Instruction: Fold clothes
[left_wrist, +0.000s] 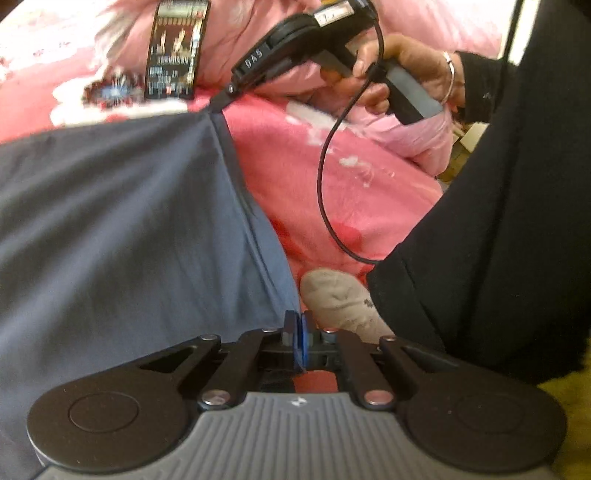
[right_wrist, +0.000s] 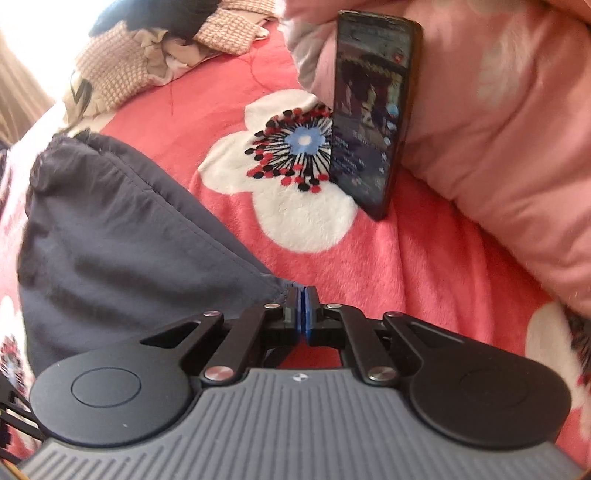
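Note:
A dark navy garment (left_wrist: 122, 221) lies stretched over the red flowered blanket (left_wrist: 332, 192). My left gripper (left_wrist: 298, 334) is shut on the garment's near edge, the cloth running into its blue pads. At the top of the left wrist view a hand holds my right gripper (left_wrist: 222, 99), which pinches the garment's far corner. In the right wrist view my right gripper (right_wrist: 303, 310) is shut on that corner of the garment (right_wrist: 122, 236), and the cloth fans out to the left with its gathered hem at the far end.
A phone (right_wrist: 373, 118) with a lit screen leans against a pink quilt (right_wrist: 498, 147); the phone (left_wrist: 173, 51) also shows in the left view. Loose clothes (right_wrist: 147, 55) are piled at the back. A grey-socked foot (left_wrist: 340, 299) and a black trouser leg (left_wrist: 498, 221) are right of my left gripper.

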